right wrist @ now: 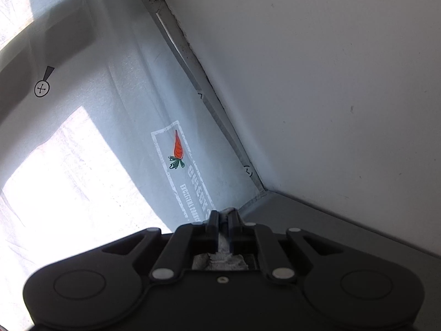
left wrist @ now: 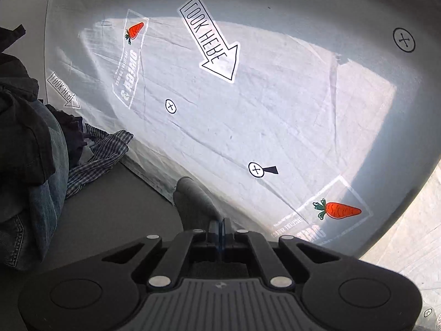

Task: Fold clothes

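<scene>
L gripper [left wrist: 220, 224] jaws clamped on grey garment [left wrist: 193, 198]; R gripper [right wrist: 222, 218] jaws clamped on same cloth. Clothes pile [left wrist: 33, 149] seen at left.

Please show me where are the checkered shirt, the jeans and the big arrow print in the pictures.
checkered shirt [left wrist: 104, 149]: left wrist view, on its crumpled middle.
jeans [left wrist: 44, 193]: left wrist view, on the blue denim leg.
big arrow print [left wrist: 212, 47]: left wrist view, on the arrow's shaft.
</scene>
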`<state>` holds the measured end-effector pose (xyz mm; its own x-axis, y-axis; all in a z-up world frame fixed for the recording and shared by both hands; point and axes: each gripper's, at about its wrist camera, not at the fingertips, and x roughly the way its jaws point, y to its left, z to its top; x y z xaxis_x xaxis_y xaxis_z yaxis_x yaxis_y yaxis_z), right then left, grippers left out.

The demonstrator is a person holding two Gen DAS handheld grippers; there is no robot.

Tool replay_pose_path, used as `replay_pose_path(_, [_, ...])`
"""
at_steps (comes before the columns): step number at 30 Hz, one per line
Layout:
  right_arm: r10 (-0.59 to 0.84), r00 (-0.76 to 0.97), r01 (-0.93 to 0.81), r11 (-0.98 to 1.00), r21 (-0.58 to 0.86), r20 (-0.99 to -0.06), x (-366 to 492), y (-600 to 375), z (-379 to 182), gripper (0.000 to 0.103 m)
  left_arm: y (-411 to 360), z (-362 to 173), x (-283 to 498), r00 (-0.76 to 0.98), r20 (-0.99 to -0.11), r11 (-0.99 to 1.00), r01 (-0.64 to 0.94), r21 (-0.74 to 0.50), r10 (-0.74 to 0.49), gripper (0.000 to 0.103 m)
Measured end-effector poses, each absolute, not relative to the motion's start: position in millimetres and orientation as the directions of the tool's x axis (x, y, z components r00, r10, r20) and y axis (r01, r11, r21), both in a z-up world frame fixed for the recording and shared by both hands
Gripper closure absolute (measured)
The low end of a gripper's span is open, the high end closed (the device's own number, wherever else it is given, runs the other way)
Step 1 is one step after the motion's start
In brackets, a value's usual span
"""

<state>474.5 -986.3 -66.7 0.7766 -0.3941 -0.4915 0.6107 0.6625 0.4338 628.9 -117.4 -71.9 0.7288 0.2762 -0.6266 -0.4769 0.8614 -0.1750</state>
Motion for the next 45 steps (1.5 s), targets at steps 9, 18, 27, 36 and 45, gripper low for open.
replay_pose_path(9, [-0.424, 0.657, 0.658, 0.726, 0.200, -0.623, 443.4, -930.7, -113.5, 0.057, -96.8, -155.2, 555.0, 0.561, -0.789, 0.844, -0.526, -0.106, 0.251, 0.079])
replay_pose_path(18, [-0.333, 0.582, 0.733, 0.610, 0.301, -0.742, 361.0, -898.3, -176.7, 0.056, -88.8, -193.4, 408.5, 0.421, -0.872, 0.843, -0.538, -0.020, 0.248, 0.060])
replay_pose_path(27, [-0.227, 0.591, 0.706, 0.610, 0.360, -0.774, 337.7, -851.6, -205.1, 0.053, -90.4, -198.4, 333.4, 0.410, -0.892, 0.857, -0.513, -0.055, 0.189, 0.049])
replay_pose_path(36, [-0.158, 0.632, 0.700, 0.537, 0.471, -0.759, 332.2, -849.7, -212.0, 0.052, -90.3, -195.8, 297.9, 0.430, -0.900, 0.846, -0.504, -0.175, 0.070, 0.048])
replay_pose_path(45, [-0.132, 0.657, 0.700, 0.474, 0.535, -0.742, 346.4, -853.3, -225.0, 0.052, -102.6, -196.2, 260.2, 0.404, -0.913, 0.889, -0.396, -0.231, -0.057, 0.039])
